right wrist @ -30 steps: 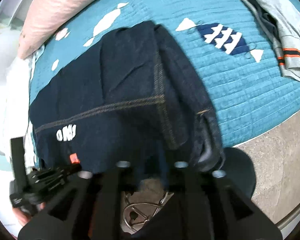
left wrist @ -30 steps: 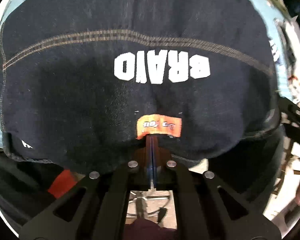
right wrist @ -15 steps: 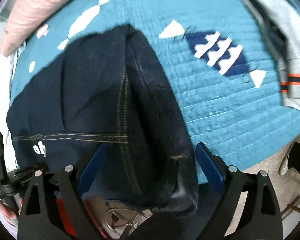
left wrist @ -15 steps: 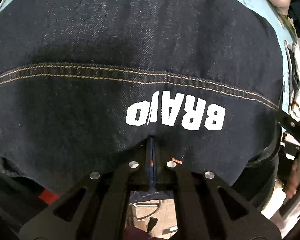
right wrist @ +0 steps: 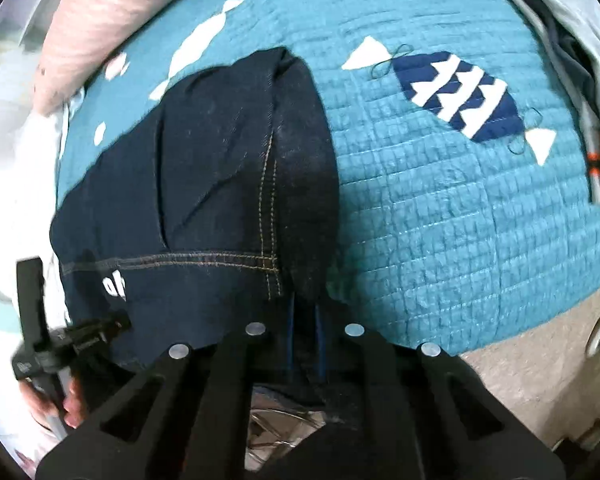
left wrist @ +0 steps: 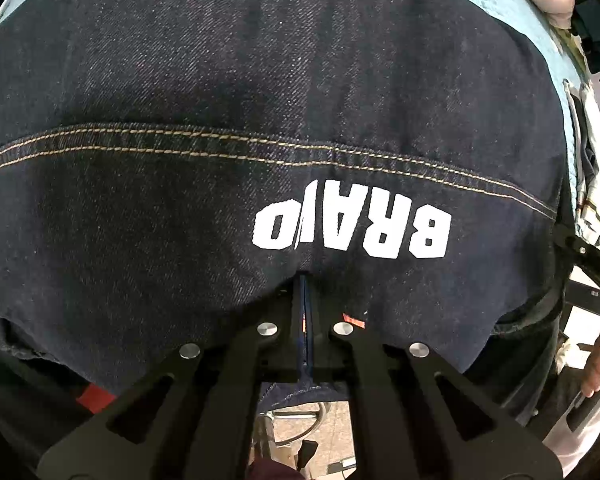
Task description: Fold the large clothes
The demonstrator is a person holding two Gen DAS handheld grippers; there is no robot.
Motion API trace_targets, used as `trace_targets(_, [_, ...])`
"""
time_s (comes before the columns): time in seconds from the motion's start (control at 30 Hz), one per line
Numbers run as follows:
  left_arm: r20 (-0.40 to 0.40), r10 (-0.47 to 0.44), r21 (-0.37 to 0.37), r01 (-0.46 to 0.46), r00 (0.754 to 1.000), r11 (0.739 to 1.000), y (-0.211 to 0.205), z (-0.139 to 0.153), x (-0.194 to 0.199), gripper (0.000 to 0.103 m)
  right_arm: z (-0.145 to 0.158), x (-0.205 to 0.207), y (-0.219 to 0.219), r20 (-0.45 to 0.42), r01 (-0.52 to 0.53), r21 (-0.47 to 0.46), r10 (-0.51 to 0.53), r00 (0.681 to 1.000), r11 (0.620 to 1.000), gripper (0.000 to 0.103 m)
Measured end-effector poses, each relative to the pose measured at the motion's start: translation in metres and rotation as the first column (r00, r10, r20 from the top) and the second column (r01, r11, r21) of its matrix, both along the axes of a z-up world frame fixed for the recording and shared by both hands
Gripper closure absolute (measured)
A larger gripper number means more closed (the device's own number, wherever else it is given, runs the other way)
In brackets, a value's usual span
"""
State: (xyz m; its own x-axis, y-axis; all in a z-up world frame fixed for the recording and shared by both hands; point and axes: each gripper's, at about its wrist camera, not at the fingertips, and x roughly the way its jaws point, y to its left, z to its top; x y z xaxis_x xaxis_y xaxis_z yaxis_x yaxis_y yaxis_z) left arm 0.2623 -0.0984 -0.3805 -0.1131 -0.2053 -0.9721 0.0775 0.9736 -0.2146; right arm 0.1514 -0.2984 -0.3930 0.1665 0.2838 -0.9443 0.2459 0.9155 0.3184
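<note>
Both the left gripper (left wrist: 304, 296) and right gripper (right wrist: 303, 316) pinch the dark denim garment (right wrist: 204, 184) at the teal quilt's (right wrist: 440, 240) near edge, between a pink pillow (right wrist: 112, 20) and grey clothes (right wrist: 572, 48).

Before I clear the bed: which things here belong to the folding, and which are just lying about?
In the job:
dark denim garment
left claw, shut on its hem
right claw, shut on its edge

Lying about:
grey striped garment
pink pillow
teal quilt
</note>
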Motion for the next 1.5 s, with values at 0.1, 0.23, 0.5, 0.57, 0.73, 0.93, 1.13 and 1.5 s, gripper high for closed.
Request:
trace_targets(0.1, [0.005,0.001,-0.004,-0.001,1.000,1.000,-0.001,-0.001,-0.002,0.100,-0.021,0.006,-0.003,-0.037,0.025,0.055,-0.023,0.999,0.998,0.087])
trace_targets(0.23, [0.005,0.006,-0.014,-0.006,1.000,1.000,0.000,-0.009,-0.009,0.100,-0.032,0.009,-0.015,-0.072,0.097,0.118,-0.089,0.993,0.988,0.082])
trace_targets(0.5, [-0.003,0.014,-0.031,-0.014,1.000,0.999,0.004,-0.011,-0.015,0.100,-0.027,0.011,-0.026,-0.105,0.108,0.187,-0.089,0.990,0.976,0.064])
trace_targets(0.57, [-0.006,0.016,-0.037,-0.016,1.000,0.999,0.007,-0.015,-0.016,0.100,-0.027,0.011,-0.028,-0.102,0.091,0.192,-0.073,0.992,0.977,0.061])
trace_targets(0.73, [-0.008,0.016,-0.048,-0.016,1.000,0.999,0.015,-0.018,-0.019,0.100,-0.030,0.011,-0.038,-0.113,0.100,0.242,-0.074,0.991,0.965,0.057])
trace_targets(0.93, [-0.013,0.016,-0.052,-0.017,1.000,0.999,0.025,-0.019,-0.014,0.100,-0.039,0.004,-0.059,-0.130,0.142,0.404,-0.097,0.987,0.904,0.047])
trace_targets(1.13, [-0.012,0.020,-0.053,-0.021,1.000,0.998,0.027,-0.020,-0.014,0.100,-0.051,0.000,-0.070,-0.140,0.202,0.597,-0.147,0.979,0.777,0.016])
trace_targets(1.5, [-0.012,0.033,-0.054,-0.034,0.999,0.998,0.022,-0.020,-0.013,0.100,-0.026,0.020,-0.008,-0.112,0.046,0.169,-0.027,0.993,0.985,0.049])
